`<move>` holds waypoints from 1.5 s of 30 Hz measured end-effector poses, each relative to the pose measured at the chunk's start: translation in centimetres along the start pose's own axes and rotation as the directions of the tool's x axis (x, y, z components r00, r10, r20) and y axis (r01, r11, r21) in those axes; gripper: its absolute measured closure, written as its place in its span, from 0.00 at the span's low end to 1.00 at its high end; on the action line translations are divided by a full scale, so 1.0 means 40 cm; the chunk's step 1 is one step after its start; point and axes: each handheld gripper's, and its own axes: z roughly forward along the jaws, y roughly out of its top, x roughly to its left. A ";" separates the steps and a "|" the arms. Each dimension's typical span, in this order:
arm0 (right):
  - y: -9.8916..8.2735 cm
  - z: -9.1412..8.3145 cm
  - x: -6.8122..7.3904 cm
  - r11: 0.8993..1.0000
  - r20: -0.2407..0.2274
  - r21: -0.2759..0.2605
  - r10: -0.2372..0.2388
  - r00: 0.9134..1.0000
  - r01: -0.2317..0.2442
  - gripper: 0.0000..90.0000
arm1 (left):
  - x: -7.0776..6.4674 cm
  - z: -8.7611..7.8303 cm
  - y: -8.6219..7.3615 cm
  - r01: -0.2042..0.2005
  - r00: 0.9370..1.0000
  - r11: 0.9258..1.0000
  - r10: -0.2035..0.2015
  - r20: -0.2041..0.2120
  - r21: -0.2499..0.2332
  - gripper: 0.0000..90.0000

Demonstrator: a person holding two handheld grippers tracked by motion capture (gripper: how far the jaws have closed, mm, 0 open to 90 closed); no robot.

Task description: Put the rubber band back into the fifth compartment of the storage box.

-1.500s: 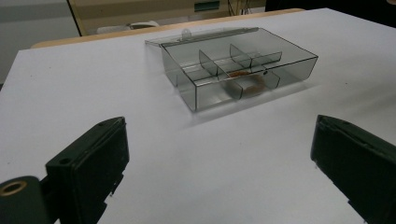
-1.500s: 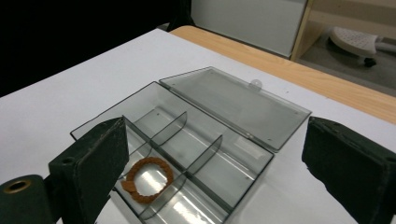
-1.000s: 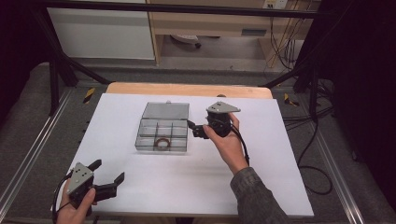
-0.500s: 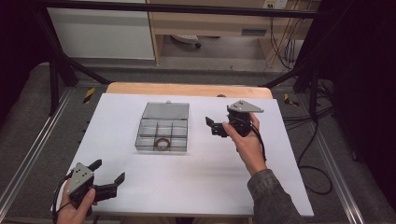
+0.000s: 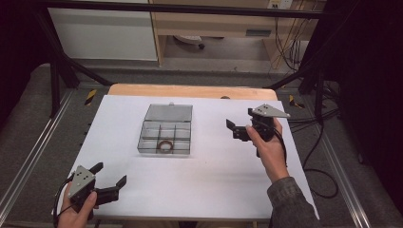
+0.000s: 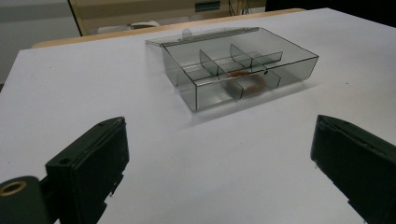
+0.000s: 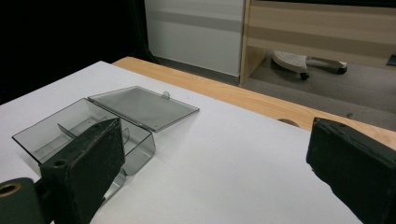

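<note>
- A white table fills the middle of the high view, with a strip of bare wood along its far edge.
- A clear plastic compartment box sits on the table, slightly left of centre and toward the far side. Its lid is swung fully open and lies flat on the table behind it.
- Thin dividers split the box into several small compartments. A small brown ring-shaped item lies in the middle compartment of the near row; what it is made of cannot be told.
- The left gripper is at the near left corner of the table, held in the person's left hand. Its two black jaws are spread wide and hold nothing.
- In the left gripper view the box lies ahead between the parted jaws, well apart from them.
- The right gripper is to the right of the box, raised above the table and held in the person's right hand. Its jaws point left toward the box, spread wide and hold nothing.
- In the right gripper view the box lies to the left, partly hidden behind one jaw, with its flat lid beside it.
- Past the far edge of the table, a chair base stands on the floor.
</note>
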 end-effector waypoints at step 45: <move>-0.162 -0.207 -0.153 0.998 0.152 -0.060 0.038 0.988 -0.029 0.05 | 0.006 -0.001 -0.003 0.010 1.000 1.000 -0.010 -0.018 0.006 0.05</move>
